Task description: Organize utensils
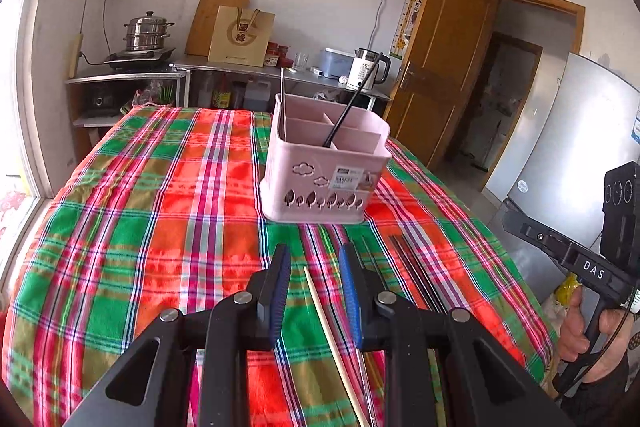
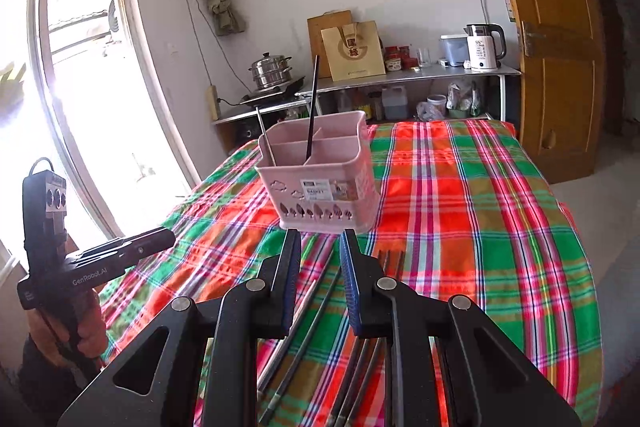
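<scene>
Left wrist view, both grippers' fingers apart, seemingly empty, above chopsticks (image 1: 334, 335), pink basket (image 1: 326, 171) beyond.

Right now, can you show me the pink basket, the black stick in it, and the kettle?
pink basket (image 1: 320, 183): left wrist view, front wall.
black stick (image 1: 352, 107): left wrist view, middle of its shaft.
kettle (image 2: 482, 53): right wrist view, white body.
</scene>
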`<action>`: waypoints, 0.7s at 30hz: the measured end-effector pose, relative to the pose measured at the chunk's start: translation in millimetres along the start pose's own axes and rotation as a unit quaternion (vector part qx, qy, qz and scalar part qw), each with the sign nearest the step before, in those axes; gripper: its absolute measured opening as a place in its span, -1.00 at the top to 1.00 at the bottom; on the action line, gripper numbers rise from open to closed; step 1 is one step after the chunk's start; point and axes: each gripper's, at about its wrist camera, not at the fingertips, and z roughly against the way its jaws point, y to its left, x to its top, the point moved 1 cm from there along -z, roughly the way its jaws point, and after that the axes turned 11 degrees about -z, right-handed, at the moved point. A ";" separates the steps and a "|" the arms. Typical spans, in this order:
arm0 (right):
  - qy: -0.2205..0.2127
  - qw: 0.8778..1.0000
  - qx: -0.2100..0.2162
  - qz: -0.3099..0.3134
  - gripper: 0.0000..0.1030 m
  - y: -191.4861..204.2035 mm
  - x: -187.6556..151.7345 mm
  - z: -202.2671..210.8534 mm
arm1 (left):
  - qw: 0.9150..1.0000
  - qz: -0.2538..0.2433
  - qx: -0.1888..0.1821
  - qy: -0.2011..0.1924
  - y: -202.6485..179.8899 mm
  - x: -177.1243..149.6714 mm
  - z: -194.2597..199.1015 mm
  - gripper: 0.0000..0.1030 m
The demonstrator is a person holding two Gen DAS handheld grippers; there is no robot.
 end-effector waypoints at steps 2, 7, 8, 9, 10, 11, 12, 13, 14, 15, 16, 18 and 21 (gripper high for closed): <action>0.006 1.000 -0.004 -0.007 0.59 -4.4 -9.7 2.3 | 1.000 -0.003 -0.004 0.005 -4.8 -10.9 1.7 0.52; 0.016 1.000 -0.018 -0.018 0.60 -15.5 -24.7 5.0 | 1.000 -0.002 -0.012 0.020 -11.6 -25.2 0.7 0.52; 0.017 0.999 -0.021 -0.019 0.60 -17.1 -26.6 5.4 | 1.000 -0.002 -0.012 0.024 -12.5 -27.2 -0.9 0.52; 0.018 0.999 -0.023 -0.020 0.60 -18.5 -27.8 5.1 | 1.000 -0.001 -0.011 0.028 -13.3 -29.1 -2.7 0.52; 0.020 0.999 -0.026 -0.021 0.60 -19.6 -29.0 4.4 | 0.999 -0.001 -0.011 0.031 -14.0 -30.8 -5.0 0.52; 0.022 0.999 -0.027 -0.022 0.60 -20.6 -29.9 3.6 | 0.999 -0.001 -0.011 0.034 -14.7 -32.3 -7.1 0.52; 0.024 0.999 -0.028 -0.022 0.60 -21.5 -31.1 2.8 | 0.999 -0.002 -0.011 0.037 -15.1 -33.8 -9.4 0.52; 0.026 0.999 -0.029 -0.021 0.60 -22.4 -32.4 1.4 | 0.999 -0.001 -0.012 0.041 -15.5 -35.0 -12.1 0.52; 0.028 0.999 -0.031 -0.021 0.60 -23.8 -33.6 -0.5 | 0.999 0.000 -0.013 0.044 -15.7 -36.1 -14.8 0.52; 0.030 0.999 -0.032 -0.021 0.60 -24.2 -34.2 -2.7 | 0.999 0.001 -0.016 0.048 -15.1 -36.2 -18.3 0.52; 0.034 0.999 -0.033 -0.021 0.60 -25.1 -34.7 -5.6 | 0.998 0.001 -0.017 0.053 -15.3 -36.9 -21.7 0.52; 0.042 0.998 -0.037 -0.020 0.60 -26.5 -36.4 -11.8 | 0.998 -0.003 -0.014 0.064 -16.2 -37.8 -29.1 0.52; 0.055 0.997 -0.045 -0.019 0.60 -28.7 -38.4 -22.9 | 0.996 -0.005 -0.016 0.084 -16.2 -39.0 -44.8 0.52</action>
